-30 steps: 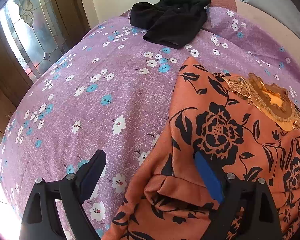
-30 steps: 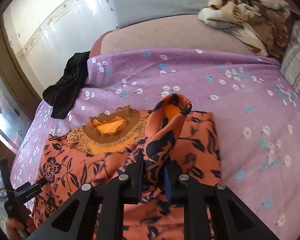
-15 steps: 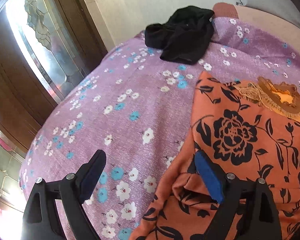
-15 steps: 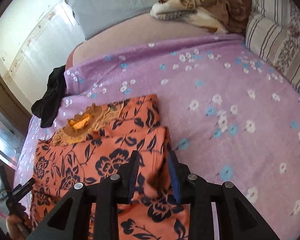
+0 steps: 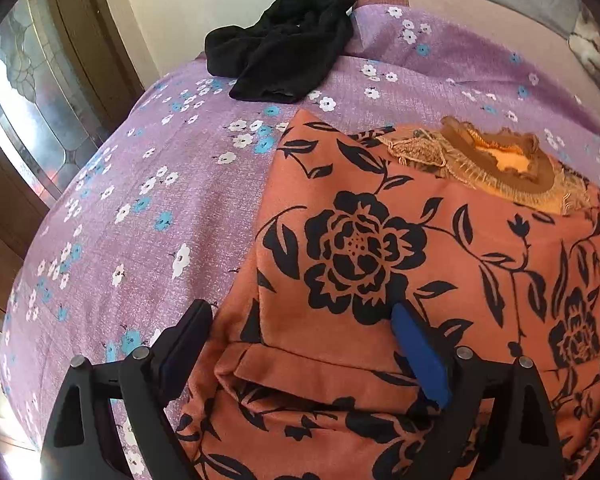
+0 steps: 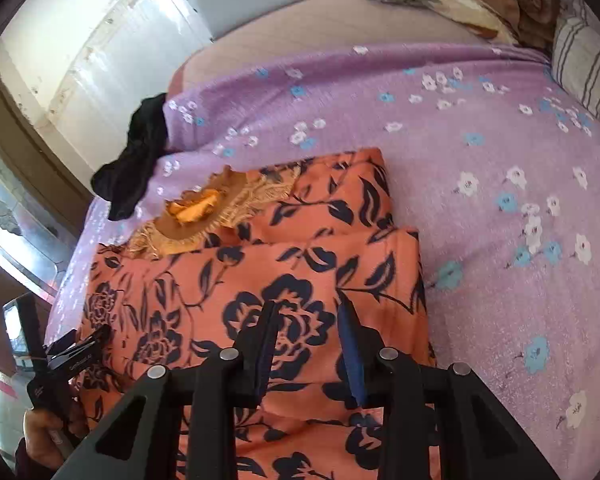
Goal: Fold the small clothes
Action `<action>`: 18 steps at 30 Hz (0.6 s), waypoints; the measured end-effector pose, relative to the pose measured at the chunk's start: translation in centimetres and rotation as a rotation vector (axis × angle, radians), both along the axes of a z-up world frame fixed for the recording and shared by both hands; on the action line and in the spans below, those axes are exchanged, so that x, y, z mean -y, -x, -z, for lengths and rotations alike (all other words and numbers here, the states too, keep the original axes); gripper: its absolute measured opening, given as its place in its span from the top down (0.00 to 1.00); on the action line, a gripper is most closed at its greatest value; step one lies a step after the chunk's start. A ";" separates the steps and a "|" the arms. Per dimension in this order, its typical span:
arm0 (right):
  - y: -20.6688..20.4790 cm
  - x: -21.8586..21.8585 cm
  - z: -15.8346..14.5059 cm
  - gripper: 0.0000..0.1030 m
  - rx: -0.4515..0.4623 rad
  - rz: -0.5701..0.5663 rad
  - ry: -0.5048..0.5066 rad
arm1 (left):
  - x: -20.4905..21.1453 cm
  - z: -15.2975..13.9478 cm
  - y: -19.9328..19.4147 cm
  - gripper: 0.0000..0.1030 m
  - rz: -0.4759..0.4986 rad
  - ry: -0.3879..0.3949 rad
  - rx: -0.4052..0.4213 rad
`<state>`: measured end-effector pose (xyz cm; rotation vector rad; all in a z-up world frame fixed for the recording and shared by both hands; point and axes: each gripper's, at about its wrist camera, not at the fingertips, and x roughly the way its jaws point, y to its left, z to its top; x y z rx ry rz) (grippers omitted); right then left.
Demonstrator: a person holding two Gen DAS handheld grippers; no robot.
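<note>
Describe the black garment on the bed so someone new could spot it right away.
Start at the purple flowered bedspread and follow it to its far edge by the pale wall. The black garment lies crumpled there, apart from the orange flowered top: plain and dark, with no print.

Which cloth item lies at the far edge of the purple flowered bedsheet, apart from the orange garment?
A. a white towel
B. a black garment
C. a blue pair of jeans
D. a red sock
B: a crumpled black garment lies at the far edge of the purple bedsheet, with bare sheet between it and the orange floral garment.
</note>
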<state>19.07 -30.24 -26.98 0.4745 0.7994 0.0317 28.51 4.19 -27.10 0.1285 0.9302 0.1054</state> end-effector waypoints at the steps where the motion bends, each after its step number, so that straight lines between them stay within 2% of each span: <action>1: -0.1 -0.5 0.3 0.66 -0.013 -0.020 -0.001 | -0.3 -0.3 0.2 0.10 -0.005 0.012 0.007; 2: -0.7 -1.1 1.3 0.60 -0.072 -0.054 -0.009 | -0.6 -0.4 0.4 0.11 -0.011 0.003 0.010; 3: -1.2 -1.7 2.7 0.41 -0.153 -0.096 -0.022 | -0.9 -0.4 0.7 0.10 -0.017 -0.016 0.010; 5: -0.4 -2.9 2.2 0.41 -0.111 -0.092 0.057 | -2.3 -0.7 1.7 0.11 -0.040 -0.043 0.006; 6: 0.1 -3.2 1.6 0.41 -0.106 -0.104 0.064 | -3.3 -1.1 2.5 0.11 -0.055 -0.032 0.009; 8: 1.5 -3.2 0.5 0.41 -0.059 -0.136 -0.011 | -5.7 -2.2 4.2 0.11 -0.081 0.018 0.024; 12: 5.0 -2.2 -1.6 0.41 -0.005 -0.115 0.015 | -10.0 -2.9 8.9 0.11 -0.089 0.041 0.032; 15: 7.4 0.7 -2.1 0.41 0.015 -0.088 -0.063 | -12.5 -1.6 12.7 0.11 -0.055 0.140 -0.063; 17: 8.9 2.4 -1.7 0.41 0.010 -0.075 -0.123 | -13.4 -1.0 15.0 0.13 -0.045 0.187 -0.096; 18: 9.9 3.2 -1.3 0.41 0.002 -0.070 -0.149 | -13.7 -0.7 16.0 0.19 -0.033 0.209 -0.111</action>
